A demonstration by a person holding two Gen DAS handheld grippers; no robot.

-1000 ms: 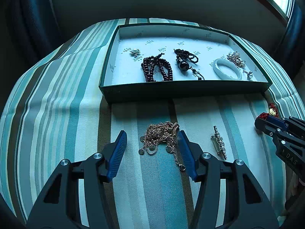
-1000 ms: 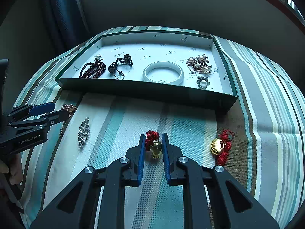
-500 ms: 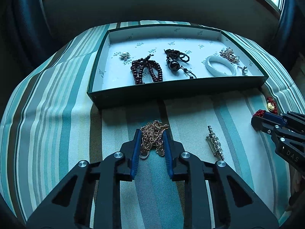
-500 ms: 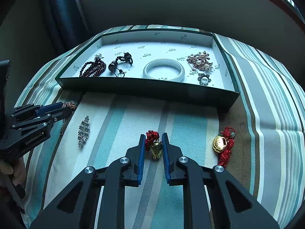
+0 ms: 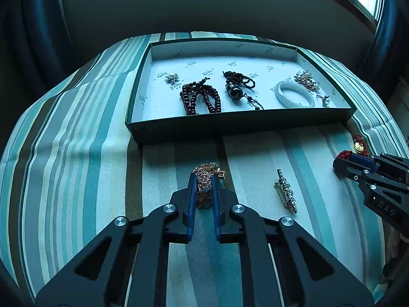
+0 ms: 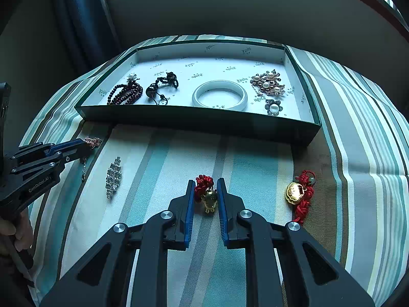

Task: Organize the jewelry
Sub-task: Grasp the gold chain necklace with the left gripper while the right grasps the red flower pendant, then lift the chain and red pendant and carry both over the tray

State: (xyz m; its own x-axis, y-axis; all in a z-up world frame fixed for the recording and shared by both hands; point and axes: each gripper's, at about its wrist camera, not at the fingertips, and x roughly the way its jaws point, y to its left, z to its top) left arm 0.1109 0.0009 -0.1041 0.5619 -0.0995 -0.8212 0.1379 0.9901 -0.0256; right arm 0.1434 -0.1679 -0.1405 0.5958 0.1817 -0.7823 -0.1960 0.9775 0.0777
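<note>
A bunched rose-gold chain necklace [image 5: 204, 192] lies on the striped cloth in front of the green box [image 5: 230, 128]. My left gripper [image 5: 204, 176] has it between the blue pads, the jaws closing tight onto the bunch. From the right wrist view the left gripper [image 6: 84, 146] shows at the left edge with the chain [image 6: 93, 140] at its tip. My right gripper [image 6: 205, 181] is shut on a small gold charm with a red knot [image 6: 209, 199], low over the cloth. In the left wrist view the right gripper [image 5: 341, 160] sits at the right edge.
The box holds dark red beads [image 5: 200, 98], a black bead pendant [image 5: 235, 92], a white bangle [image 6: 219, 97], a pearl brooch [image 6: 267, 84] and pearl studs. On the cloth lie a rhinestone clip [image 6: 113, 176] and a gold lock charm on red cord [image 6: 296, 193]. A hand [image 6: 18, 230] holds the left tool.
The left gripper's jaws went from wide open around the chain to closed on it, gathering it into a tight bunch. The right gripper and its charm stayed as they were.
</note>
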